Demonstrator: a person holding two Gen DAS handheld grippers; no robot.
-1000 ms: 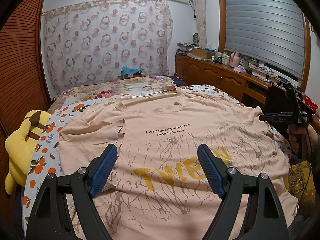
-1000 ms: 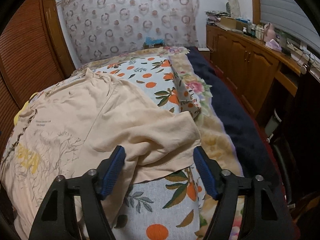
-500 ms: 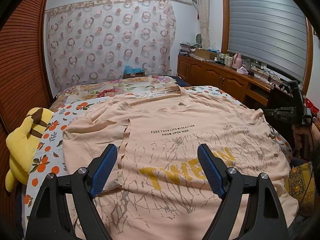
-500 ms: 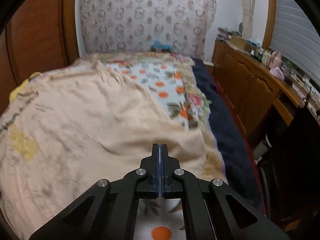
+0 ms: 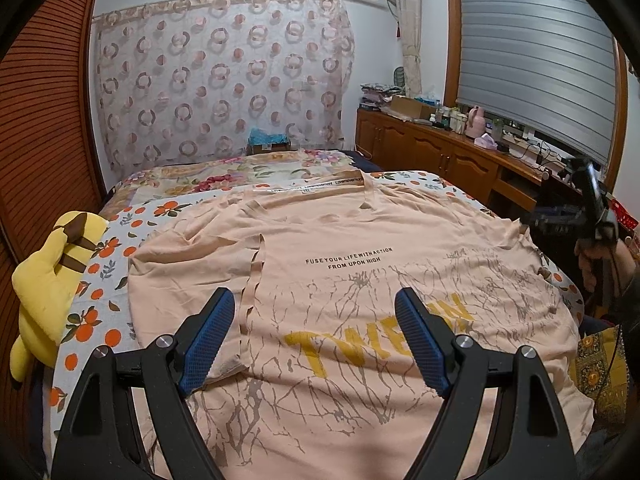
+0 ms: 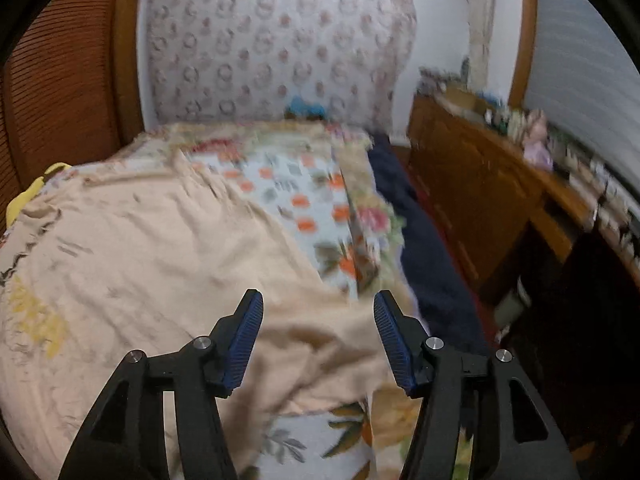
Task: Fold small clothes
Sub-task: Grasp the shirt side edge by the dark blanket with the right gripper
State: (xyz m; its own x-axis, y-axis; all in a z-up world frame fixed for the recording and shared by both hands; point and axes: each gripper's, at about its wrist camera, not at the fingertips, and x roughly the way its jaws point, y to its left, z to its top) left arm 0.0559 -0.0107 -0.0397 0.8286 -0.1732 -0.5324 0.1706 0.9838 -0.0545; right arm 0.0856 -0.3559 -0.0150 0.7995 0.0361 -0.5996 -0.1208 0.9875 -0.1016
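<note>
Here, peach T-shirt flat on bed, left tool wide apart, right tool just reopened, gripping nothing

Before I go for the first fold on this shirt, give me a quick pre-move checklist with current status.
1. Peach printed T-shirt lies front up on the bed: ok.
2. Shirt's sleeve on the yellow plush toy's side flat: not ok, creased.
3. Left gripper open, empty: ok.
4. Right gripper open, jaws just opened, nothing pinched: ok.
5. Sleeve under right gripper flat: not ok, rumpled.
</note>
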